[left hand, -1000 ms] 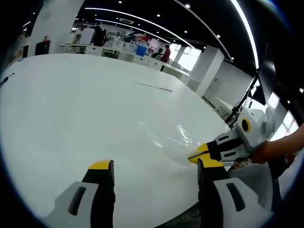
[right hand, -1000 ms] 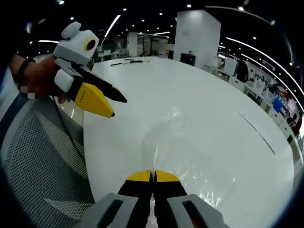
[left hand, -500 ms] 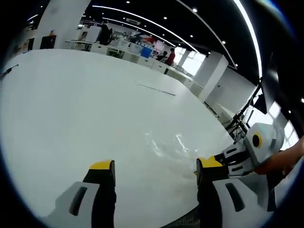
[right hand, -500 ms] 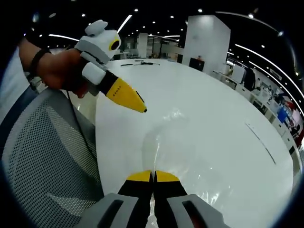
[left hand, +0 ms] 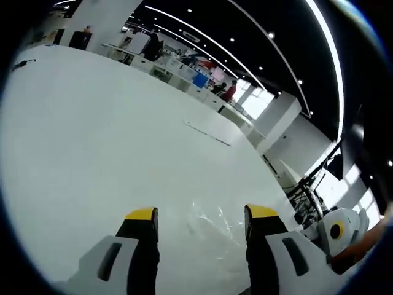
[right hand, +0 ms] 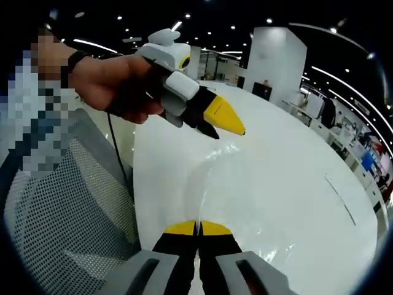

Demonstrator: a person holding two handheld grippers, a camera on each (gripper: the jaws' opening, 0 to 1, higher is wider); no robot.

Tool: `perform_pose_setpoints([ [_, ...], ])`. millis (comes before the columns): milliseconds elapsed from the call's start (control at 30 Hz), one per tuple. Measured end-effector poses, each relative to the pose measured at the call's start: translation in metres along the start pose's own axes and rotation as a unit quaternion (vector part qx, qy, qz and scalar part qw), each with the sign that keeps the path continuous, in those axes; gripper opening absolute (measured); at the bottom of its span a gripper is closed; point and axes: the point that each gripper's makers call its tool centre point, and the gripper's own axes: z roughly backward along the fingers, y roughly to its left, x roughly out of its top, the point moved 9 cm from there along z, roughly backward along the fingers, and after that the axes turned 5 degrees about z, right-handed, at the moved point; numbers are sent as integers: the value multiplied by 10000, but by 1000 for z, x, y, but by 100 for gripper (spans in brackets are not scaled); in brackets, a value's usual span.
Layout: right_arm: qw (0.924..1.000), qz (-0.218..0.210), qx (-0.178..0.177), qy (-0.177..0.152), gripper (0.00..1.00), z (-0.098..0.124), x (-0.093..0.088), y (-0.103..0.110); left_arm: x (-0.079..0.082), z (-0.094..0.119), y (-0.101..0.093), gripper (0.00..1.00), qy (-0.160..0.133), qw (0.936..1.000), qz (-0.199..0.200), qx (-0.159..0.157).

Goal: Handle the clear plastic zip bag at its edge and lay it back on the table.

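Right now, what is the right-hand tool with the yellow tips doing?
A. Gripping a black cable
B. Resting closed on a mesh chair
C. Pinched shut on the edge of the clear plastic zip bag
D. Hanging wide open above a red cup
C: in the right gripper view the right tool has its yellow tips pressed together on the near edge of the clear plastic zip bag, which lies on the white table.

Open-plan office (left hand: 184, 58), dark ceiling (left hand: 258, 31), strip lights (left hand: 319, 27).
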Motion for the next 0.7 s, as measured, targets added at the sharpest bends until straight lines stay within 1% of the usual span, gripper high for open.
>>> perform_pose_setpoints([
  [100, 10000, 65, -6, 2, 0, 1, 2, 0, 0, -3, -4, 47, 38, 10000, -23, -24],
  [200, 10000, 86, -15, 4, 0, 1, 2, 0, -1, -4, -5, 38, 86, 9999, -19, -59],
  [300, 10000, 85, -21, 3, 0, 2, 2, 0, 0, -4, -7, 28, 68, 9999, 18, -99],
  [367, 10000, 90, -12, 13, 0, 2, 2, 1, 1, -5, -8, 18, 69, 9999, 47, -116],
  [400, 10000, 92, -9, 18, 0, 2, 2, 1, 1, -6, -6, 12, 139, 9999, 36, -80],
  [433, 10000, 97, -6, 21, 0, 2, 2, 2, -1, -5, -4, 0, 274, 9996, -107, 21],
  [467, 9999, 104, -2, 23, 0, 2, 2, 2, -4, -5, -1, 0, 431, 9988, -84, 230],
  [500, 9999, 128, 5, 44, 0, 2, 2, 2, -3, -8, -1, 0, 307, 9994, -141, 124],
  [567, 9999, 146, 19, 62, 0, 2, 1, 3, -5, -9, -2, 0, 356, 9993, -45, 99],
  [700, 9998, 186, 21, 62, 0, 2, 2, 4, -4, -10, -2, 0, 347, 9994, 31, 87],
])
